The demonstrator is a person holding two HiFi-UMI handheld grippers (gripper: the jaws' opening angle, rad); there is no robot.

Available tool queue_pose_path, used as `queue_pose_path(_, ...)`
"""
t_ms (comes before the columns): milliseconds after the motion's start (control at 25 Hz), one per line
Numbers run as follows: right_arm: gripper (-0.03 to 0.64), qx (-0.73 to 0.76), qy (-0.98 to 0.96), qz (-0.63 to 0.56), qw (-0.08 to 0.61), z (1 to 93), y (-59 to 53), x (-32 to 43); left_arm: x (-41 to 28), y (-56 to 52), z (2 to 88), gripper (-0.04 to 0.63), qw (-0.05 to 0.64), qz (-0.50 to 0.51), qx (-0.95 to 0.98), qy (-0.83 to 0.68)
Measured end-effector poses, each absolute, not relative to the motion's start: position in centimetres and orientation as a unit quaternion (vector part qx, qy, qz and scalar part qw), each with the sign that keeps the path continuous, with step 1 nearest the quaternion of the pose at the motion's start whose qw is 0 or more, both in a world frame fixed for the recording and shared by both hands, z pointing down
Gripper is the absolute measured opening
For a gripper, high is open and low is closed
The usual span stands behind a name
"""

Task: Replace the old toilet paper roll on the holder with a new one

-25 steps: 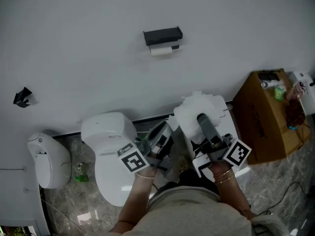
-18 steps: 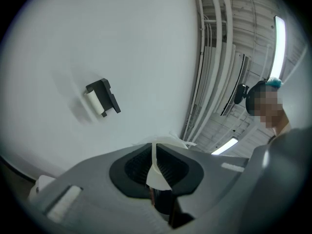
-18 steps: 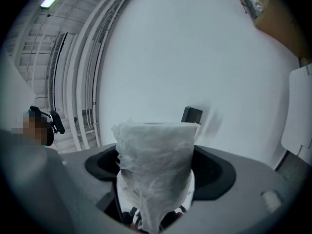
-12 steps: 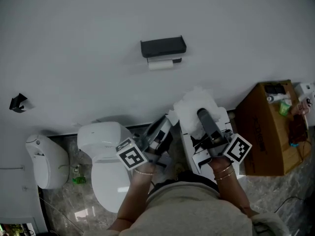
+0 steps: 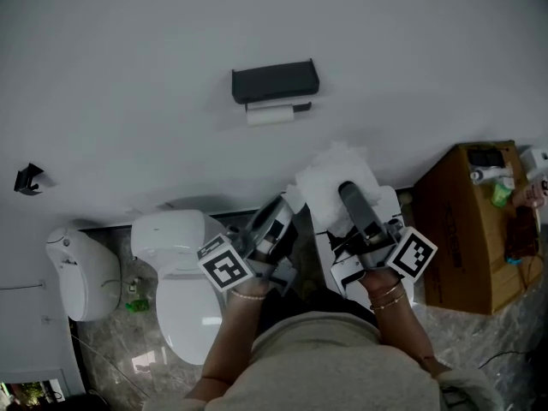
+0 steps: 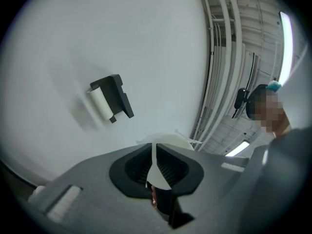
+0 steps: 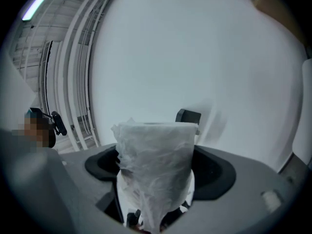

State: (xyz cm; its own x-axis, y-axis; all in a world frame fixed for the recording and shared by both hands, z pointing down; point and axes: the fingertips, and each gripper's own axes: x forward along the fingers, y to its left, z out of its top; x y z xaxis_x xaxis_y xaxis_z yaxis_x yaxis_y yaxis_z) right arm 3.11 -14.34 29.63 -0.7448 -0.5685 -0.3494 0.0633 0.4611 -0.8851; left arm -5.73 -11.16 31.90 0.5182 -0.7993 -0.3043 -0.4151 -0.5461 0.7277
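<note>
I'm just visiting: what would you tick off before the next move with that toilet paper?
1. New roll gripped by right claw: ok, jaws clamp it.
2. New roll unwrapped: not ok, plastic wrapper on.
3. Left claw free: not ok, shut on a thin white sheet.
4. Old roll off black holder: not ok, it sits on it.
5. Holder within reach: cannot tell.

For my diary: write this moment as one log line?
right tool: holds wrapped new roll | left tool: pinches its wrapper | holder: old roll on
</note>
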Motion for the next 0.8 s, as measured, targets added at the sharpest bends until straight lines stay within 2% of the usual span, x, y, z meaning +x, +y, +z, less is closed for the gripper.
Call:
queue_pose_path(280, 0.43, -0.165, 0.787, -0.495, 0.328, 30.0, -14.5, 3.3, -7.4, -11.2, 32.0, 0.011, 0.298, -0.329, 0.809, -0.387)
queue_pose_path(520, 0.43, -0.174, 0.773, -0.506, 0.339, 31.6, -18.3, 3.9, -6.2, -14.1, 32.5, 0.012, 0.301, -0.308, 0.818, -0.382)
queue_pose_path(800, 0.43, -0.186, 0.766, -0.503, 0.354, 32.0, -22.8, 2.0, -9.5, -18.7, 33.5, 0.012, 0.302, -0.303, 0.812, -0.397)
